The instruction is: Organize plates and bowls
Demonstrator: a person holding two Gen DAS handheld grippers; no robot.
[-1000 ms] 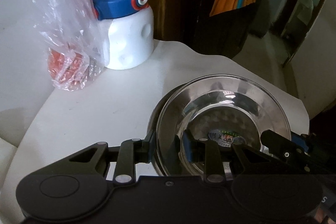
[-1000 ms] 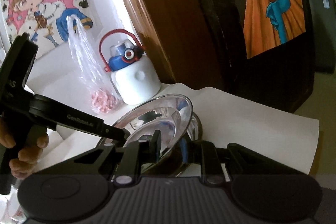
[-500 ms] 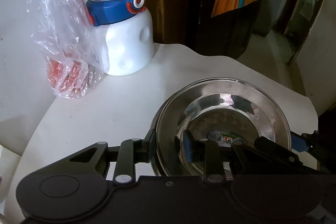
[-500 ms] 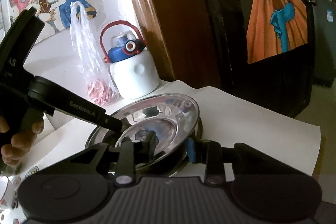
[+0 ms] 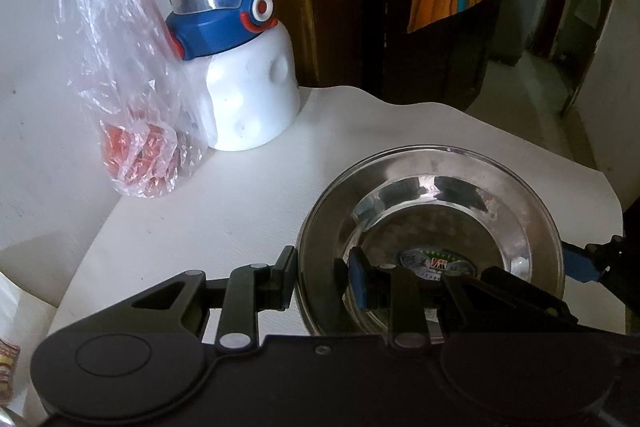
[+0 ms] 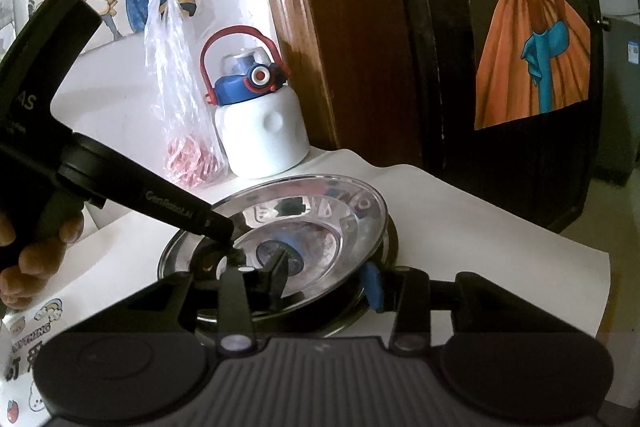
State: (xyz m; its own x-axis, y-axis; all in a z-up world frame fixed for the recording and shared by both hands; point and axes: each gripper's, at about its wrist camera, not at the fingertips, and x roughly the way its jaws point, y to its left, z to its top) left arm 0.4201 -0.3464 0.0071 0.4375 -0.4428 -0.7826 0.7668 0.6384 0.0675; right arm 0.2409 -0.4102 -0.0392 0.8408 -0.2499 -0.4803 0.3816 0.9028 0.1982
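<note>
Steel plate (image 5: 460,195): we find it on the white table (image 5: 224,211), seated atop a dark dish (image 6: 384,247) beneath.
Left gripper (image 5: 320,279): we record it clamped on the plate's near-left rim, one finger outside, one inside.
Right gripper (image 6: 326,277): we note it spread apart, straddling the plate's rim; contact unclear.
Surroundings: white bottle (image 5: 244,79) and plastic bag (image 5: 120,75) stand behind, well apart from the plate.
</note>
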